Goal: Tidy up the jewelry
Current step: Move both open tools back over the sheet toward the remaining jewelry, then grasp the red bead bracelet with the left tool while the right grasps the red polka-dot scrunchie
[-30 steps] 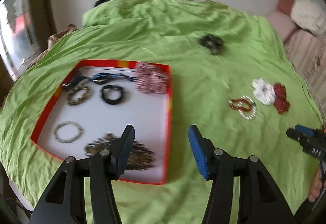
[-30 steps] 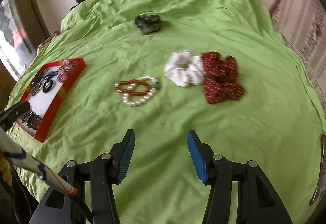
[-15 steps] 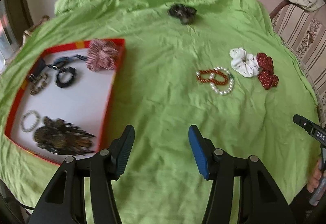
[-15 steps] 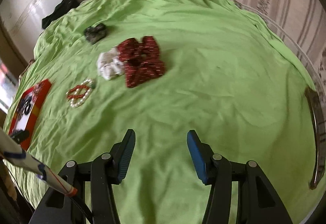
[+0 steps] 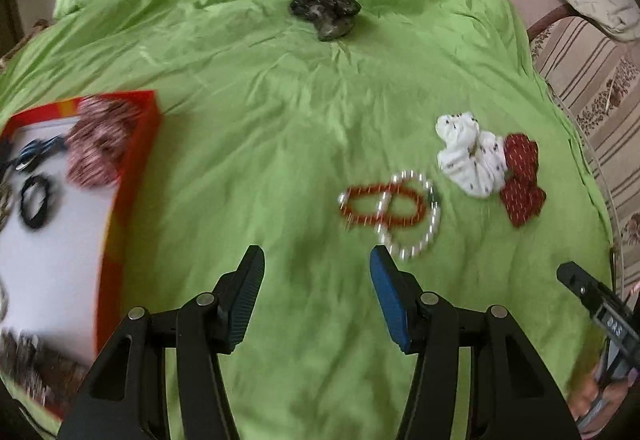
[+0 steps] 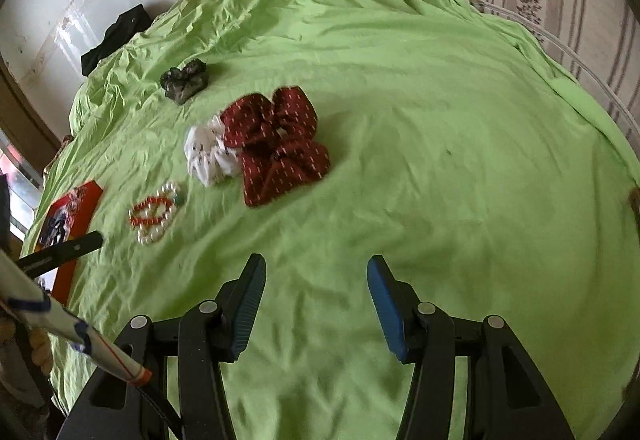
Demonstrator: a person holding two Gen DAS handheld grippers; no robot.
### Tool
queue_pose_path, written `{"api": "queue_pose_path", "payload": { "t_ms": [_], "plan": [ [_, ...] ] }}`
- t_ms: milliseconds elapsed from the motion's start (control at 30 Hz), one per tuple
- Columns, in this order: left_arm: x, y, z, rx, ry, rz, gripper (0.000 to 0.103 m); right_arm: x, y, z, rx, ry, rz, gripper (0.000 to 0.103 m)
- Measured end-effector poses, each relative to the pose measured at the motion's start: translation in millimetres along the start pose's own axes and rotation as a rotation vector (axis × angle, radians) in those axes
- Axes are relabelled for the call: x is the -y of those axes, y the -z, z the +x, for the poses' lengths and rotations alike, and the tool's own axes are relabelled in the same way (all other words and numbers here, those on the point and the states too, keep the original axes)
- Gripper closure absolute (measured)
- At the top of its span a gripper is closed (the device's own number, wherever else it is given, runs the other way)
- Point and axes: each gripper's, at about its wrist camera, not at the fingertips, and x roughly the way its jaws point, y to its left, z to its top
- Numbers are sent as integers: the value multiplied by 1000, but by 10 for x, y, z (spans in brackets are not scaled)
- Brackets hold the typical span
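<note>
A red-rimmed box (image 5: 138,144) at the left holds a pink scrunchie (image 5: 100,148), a black bracelet (image 5: 36,200) and other jewelry. On the green cloth lie a red bead bracelet (image 5: 380,204) overlapping a pearl bracelet (image 5: 420,236), a white scrunchie (image 5: 468,156), a dark red scrunchie (image 5: 520,180) and a dark scrunchie (image 5: 324,10). My left gripper (image 5: 316,296) is open and empty, just short of the bracelets. My right gripper (image 6: 316,300) is open and empty, short of the red scrunchie (image 6: 276,144). The bracelets (image 6: 154,214) and the box (image 6: 76,212) lie to its left.
The green cloth (image 5: 260,88) covers the whole round table. A striped sofa (image 5: 592,80) stands at the right. A black item (image 6: 116,36) lies at the table's far edge by the white wall. The right gripper's tip (image 5: 580,288) shows at the left wrist view's lower right.
The left gripper has swung right, away from the box and toward the two bracelets. The right gripper has turned right and moved closer to the red scrunchie. Both stayed open.
</note>
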Motion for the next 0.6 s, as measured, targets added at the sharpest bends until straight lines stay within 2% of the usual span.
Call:
{"api": "queue_pose_path", "payload": {
  "t_ms": [133,233,433,600],
  "plan": [
    [6,-178,264,-32,36,3,56,-36,-151,93,8,-15,5,45],
    [10,-252,349,-20,47,19,56,-82,-276,184,13,-30,8,39],
    [-10,-302,415,-1,83,45,56,-147,-454,383,15,-29,9,35],
    [40,-264,458,17,56,97,56,-168,-542,584,1,2,15,34]
  ]
}}
